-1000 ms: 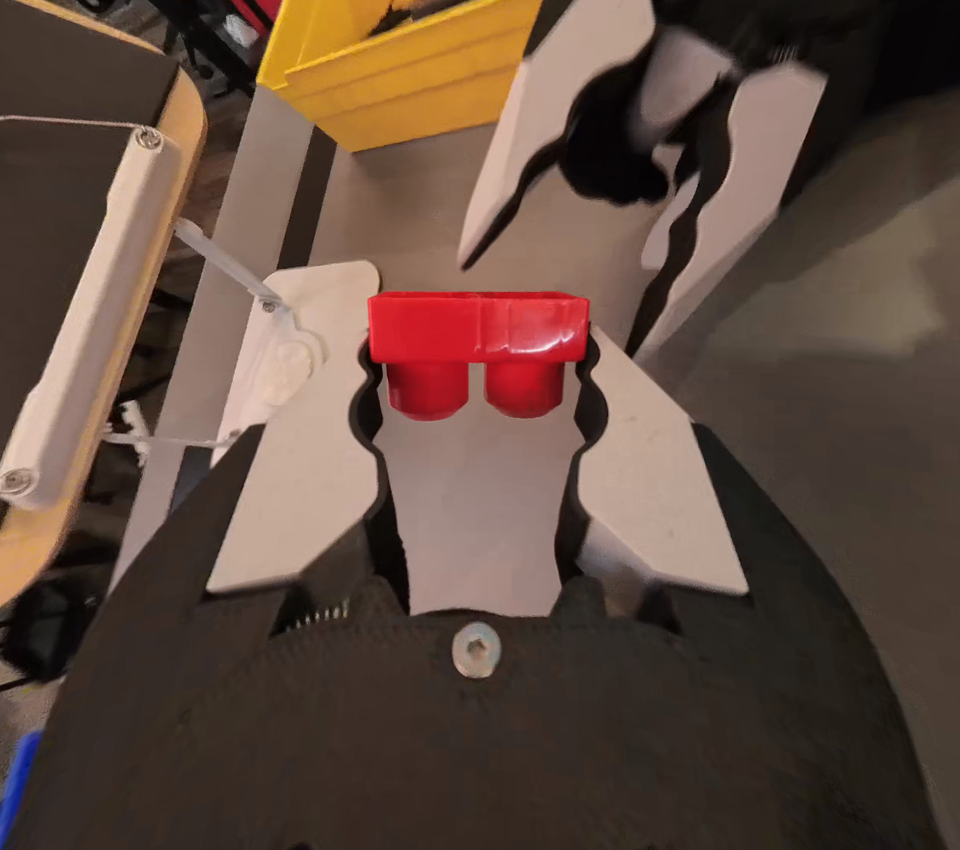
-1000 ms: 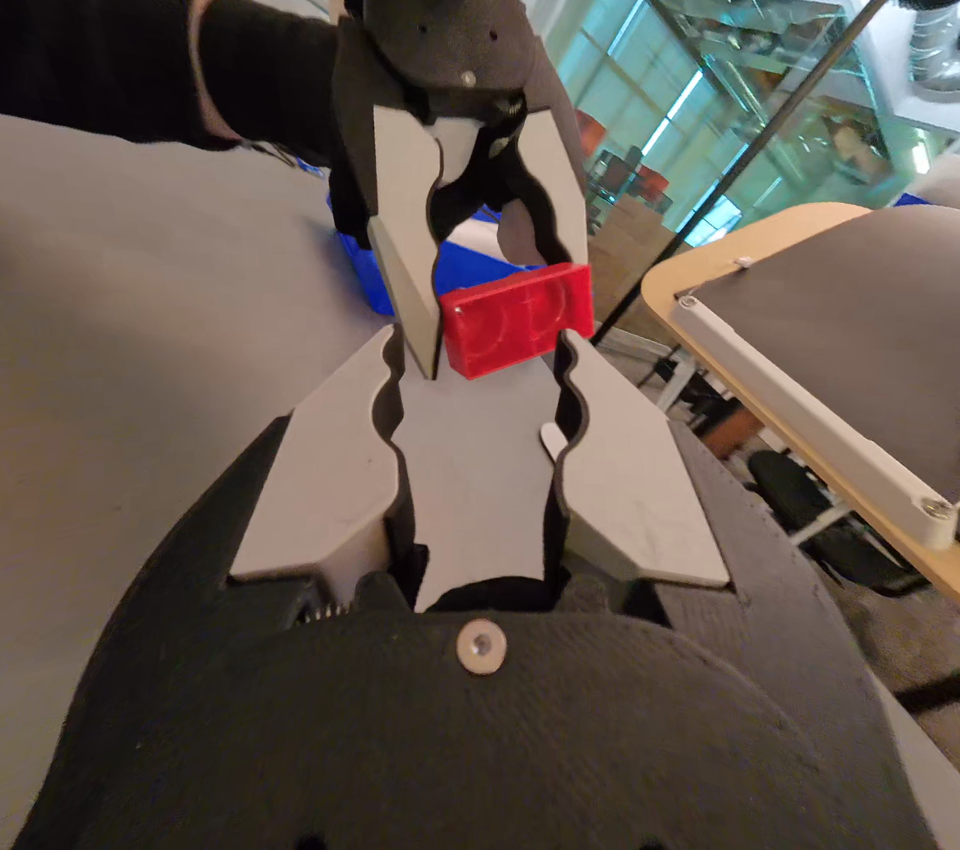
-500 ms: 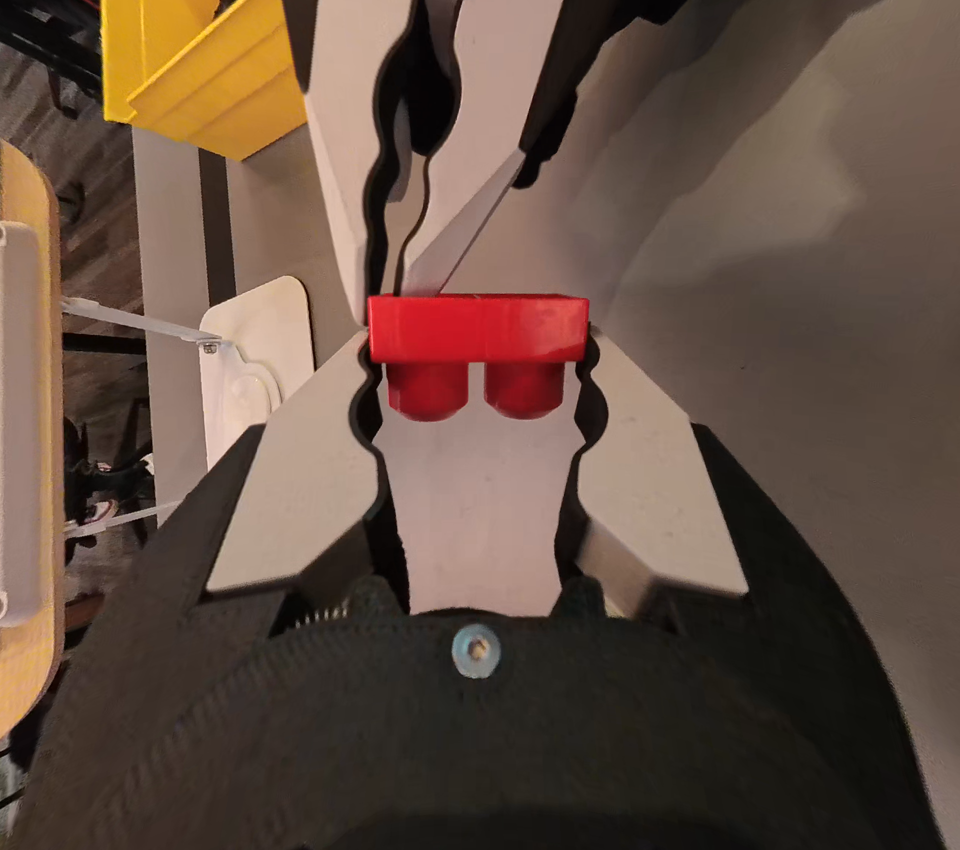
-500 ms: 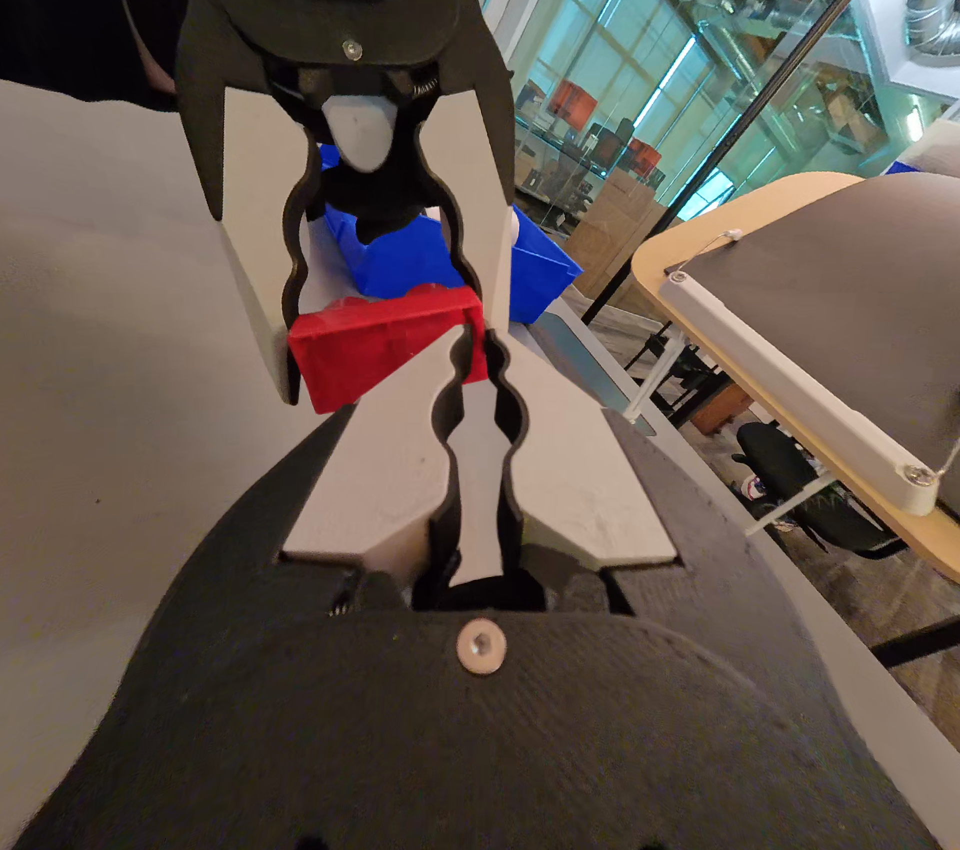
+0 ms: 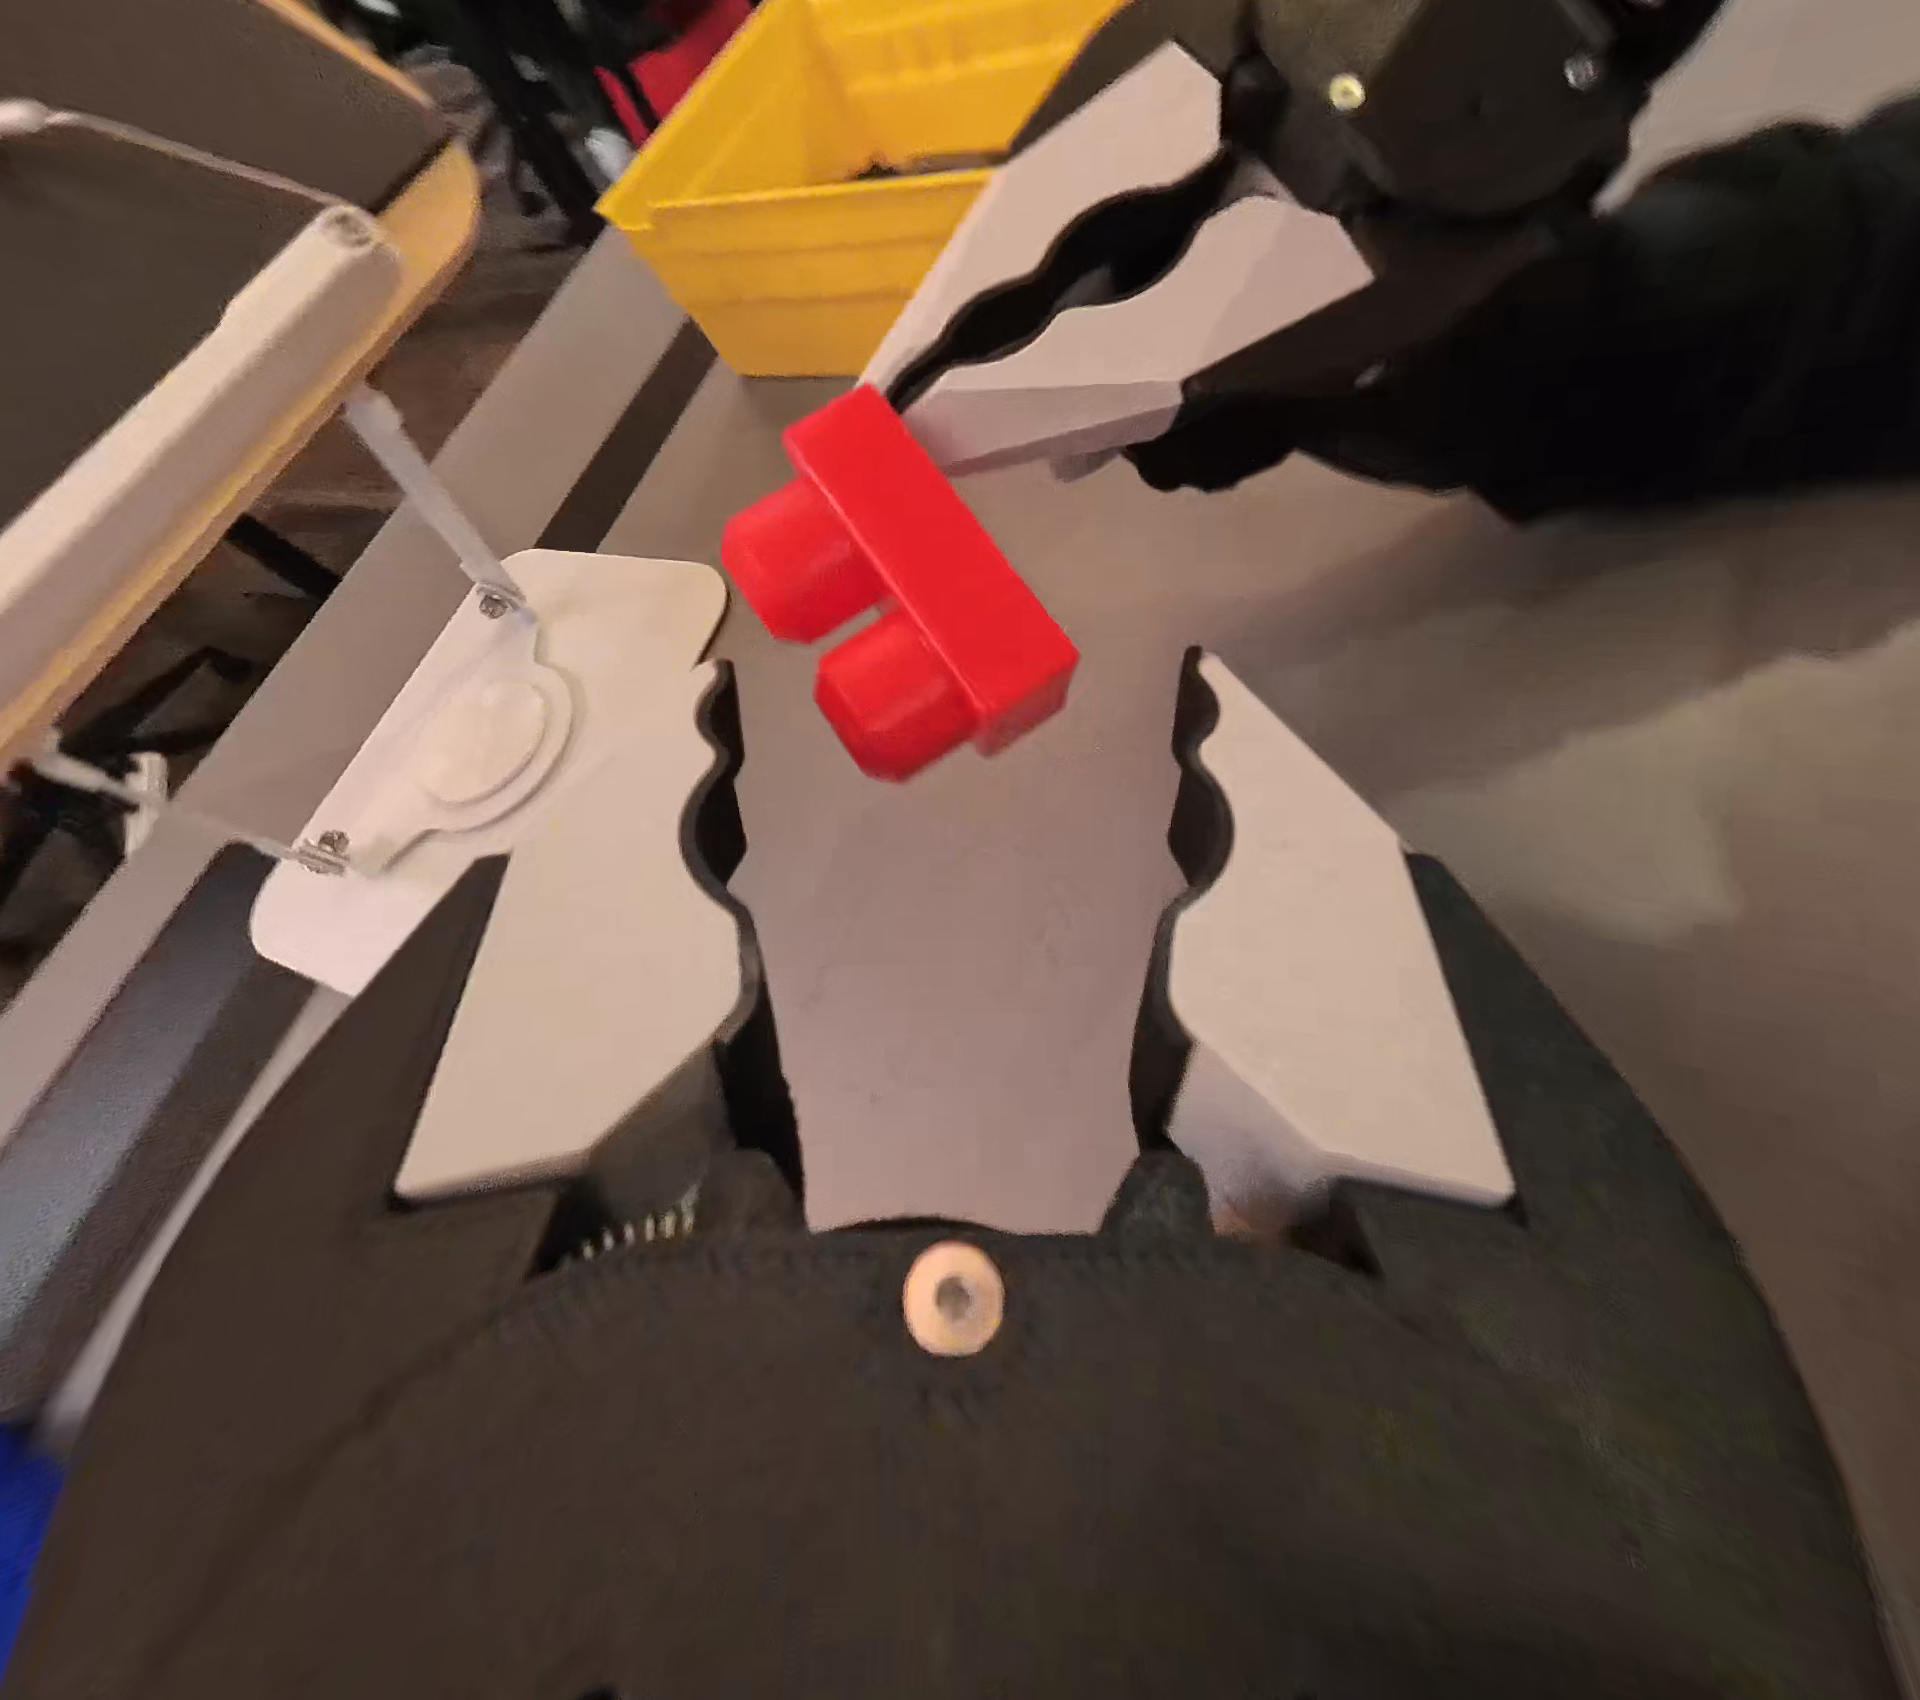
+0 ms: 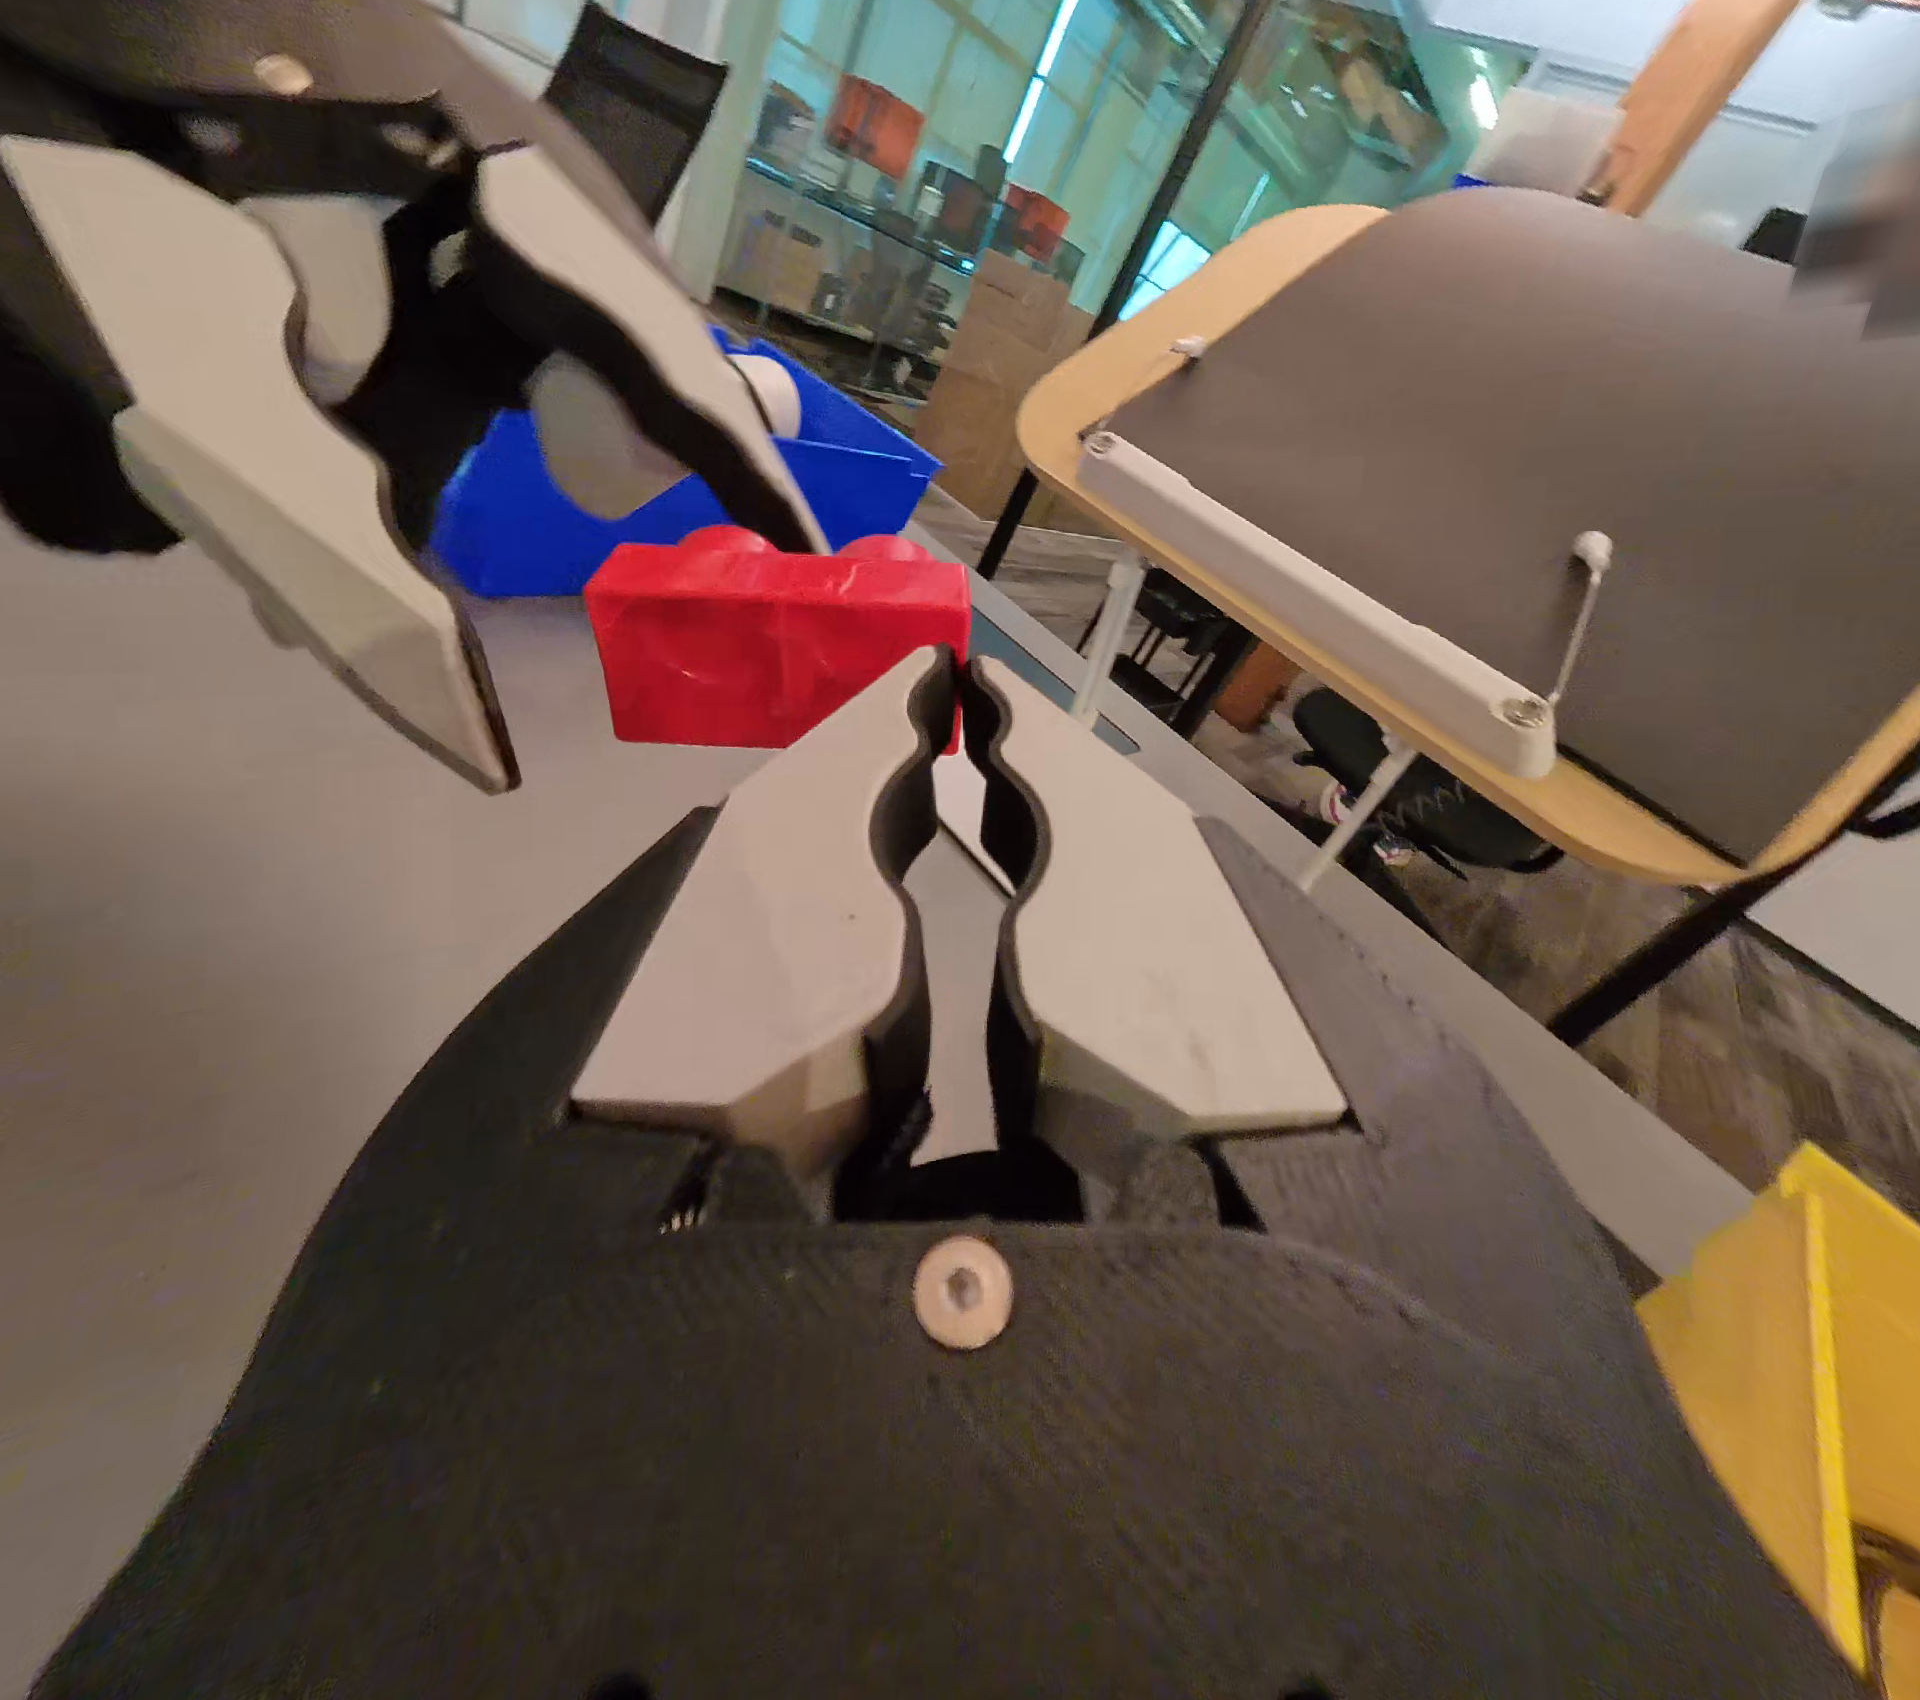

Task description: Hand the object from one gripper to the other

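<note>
Grey tabletop [image 5: 1558, 715] below. My right tongs [image 6: 958, 684] pinch the red two-stud brick [image 6: 769, 653] by one corner; left tongs [image 5: 956, 674] spread, clear. I'd withdraw level, avoiding twist.

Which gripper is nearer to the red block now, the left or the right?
Right. The right gripper is shut on one end of the red block. The left gripper is open, with the block just beyond its fingertips, not touching.

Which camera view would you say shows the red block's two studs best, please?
The left wrist view: the red block faces it, both studs fully visible. In the right wrist view only the stud tops peek above the block.
</note>
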A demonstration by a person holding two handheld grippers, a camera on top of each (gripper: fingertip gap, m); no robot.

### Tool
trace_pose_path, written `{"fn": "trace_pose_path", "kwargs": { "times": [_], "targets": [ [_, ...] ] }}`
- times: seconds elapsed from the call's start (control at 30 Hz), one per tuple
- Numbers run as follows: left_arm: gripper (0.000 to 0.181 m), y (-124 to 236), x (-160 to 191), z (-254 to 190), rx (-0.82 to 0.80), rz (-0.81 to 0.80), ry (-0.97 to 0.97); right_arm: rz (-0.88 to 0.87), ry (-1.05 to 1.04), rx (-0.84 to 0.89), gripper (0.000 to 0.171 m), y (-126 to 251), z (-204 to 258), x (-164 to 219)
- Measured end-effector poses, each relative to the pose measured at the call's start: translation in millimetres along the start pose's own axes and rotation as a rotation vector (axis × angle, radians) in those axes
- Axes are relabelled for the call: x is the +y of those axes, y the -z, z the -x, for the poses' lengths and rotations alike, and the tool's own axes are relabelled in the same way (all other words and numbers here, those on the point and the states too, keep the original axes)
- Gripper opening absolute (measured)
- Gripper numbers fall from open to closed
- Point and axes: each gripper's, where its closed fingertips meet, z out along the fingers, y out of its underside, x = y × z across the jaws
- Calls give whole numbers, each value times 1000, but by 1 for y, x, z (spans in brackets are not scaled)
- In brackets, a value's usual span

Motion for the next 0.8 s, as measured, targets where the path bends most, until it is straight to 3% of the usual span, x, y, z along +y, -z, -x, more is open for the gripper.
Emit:
{"fn": "trace_pose_path", "kwargs": {
  "times": [0.2, 0.43, 0.5, 0.8],
  "targets": [
    [63, -2, 0, 20, -235, -141, 191, 20, -50, 86, 0, 2, -14, 6],
    [54, -14, -4, 15, -245, -181, 259, 16, -55, 99, 0, 2, -14, 4],
    [43, -9, -10, 18, -266, -224, 260, 12, -53, 96, 0, 2, -13, 3],
    [43, -4, -13, 20, -251, -216, 214, -32, -89, 56, 5, 1, -8, -1]
  ]
}}
